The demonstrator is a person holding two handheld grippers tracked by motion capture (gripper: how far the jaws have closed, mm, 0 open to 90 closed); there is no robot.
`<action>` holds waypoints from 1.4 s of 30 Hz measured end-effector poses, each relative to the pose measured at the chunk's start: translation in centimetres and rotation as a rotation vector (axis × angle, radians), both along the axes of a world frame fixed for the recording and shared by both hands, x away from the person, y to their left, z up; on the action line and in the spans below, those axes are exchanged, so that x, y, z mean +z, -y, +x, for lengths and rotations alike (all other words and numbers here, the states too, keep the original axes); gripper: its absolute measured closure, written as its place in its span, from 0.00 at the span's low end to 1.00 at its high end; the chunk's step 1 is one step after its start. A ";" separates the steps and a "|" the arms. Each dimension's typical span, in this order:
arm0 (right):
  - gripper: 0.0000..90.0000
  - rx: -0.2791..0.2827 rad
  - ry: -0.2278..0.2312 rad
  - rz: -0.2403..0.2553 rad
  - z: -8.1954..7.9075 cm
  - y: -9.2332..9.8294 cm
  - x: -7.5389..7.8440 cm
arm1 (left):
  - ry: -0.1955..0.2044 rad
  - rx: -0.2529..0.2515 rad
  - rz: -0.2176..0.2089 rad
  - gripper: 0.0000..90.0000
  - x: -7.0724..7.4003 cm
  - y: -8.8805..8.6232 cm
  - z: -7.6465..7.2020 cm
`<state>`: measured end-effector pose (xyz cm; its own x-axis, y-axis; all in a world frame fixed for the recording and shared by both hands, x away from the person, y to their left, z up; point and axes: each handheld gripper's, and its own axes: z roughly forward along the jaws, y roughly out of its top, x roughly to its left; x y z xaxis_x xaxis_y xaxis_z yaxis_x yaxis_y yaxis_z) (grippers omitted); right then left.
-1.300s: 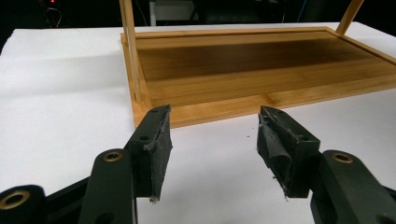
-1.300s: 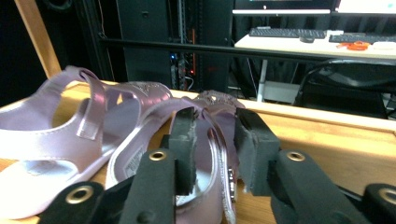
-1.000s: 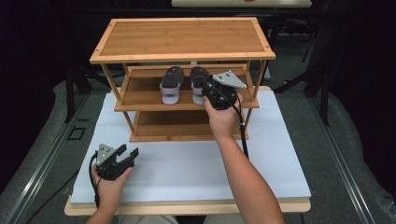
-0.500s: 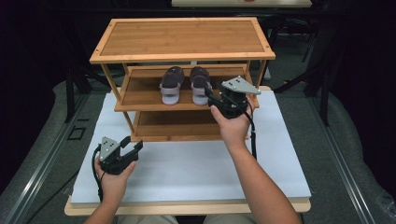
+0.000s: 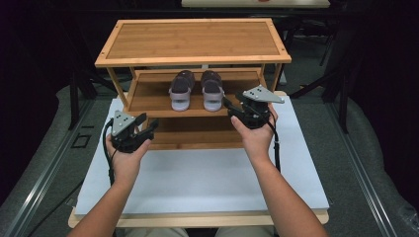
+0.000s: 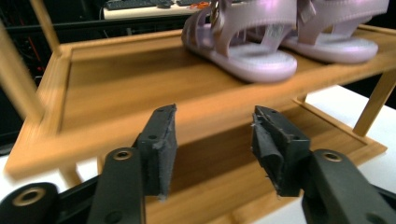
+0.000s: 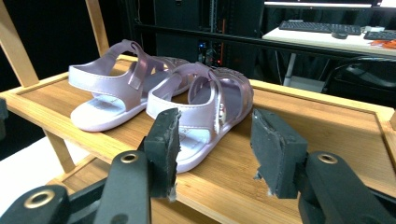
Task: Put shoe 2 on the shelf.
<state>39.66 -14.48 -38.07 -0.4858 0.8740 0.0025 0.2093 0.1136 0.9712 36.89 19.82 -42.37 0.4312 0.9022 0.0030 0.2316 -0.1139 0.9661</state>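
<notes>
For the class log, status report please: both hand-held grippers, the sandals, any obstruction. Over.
Left hand-held gripper open, empty, jaws just narrowing. Right hand-held gripper open, empty, just widened. Sandals paired on middle shelf. Nothing blocking.

Dark room, grey floor (image 5: 44, 163), far desk (image 7: 322, 35) with keyboard (image 7: 322, 26).

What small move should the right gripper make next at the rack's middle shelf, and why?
Probably ease the right gripper forward so its open jaws straddle the heel strap of the nearer lilac sandal. The jaws have just been opening, nothing lies between them, and the sandal stands just ahead on the middle shelf.
</notes>
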 end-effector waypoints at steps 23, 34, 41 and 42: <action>0.91 -0.096 -0.062 0.026 3.5 0.2 -2.1 | -0.042 0.065 -0.107 0.82 2.0 1.8 6.6; 0.99 -0.099 -0.136 0.004 4.9 -1.6 -2.7 | -0.120 0.061 -0.017 1.00 1.6 3.0 8.1; 1.00 -0.091 -0.149 -0.014 5.1 -2.3 -2.6 | -0.135 0.036 0.091 1.00 1.9 4.0 8.1; 1.00 -0.090 -0.150 -0.021 5.1 -2.3 -2.5 | -0.149 0.017 0.099 1.00 1.9 4.2 8.2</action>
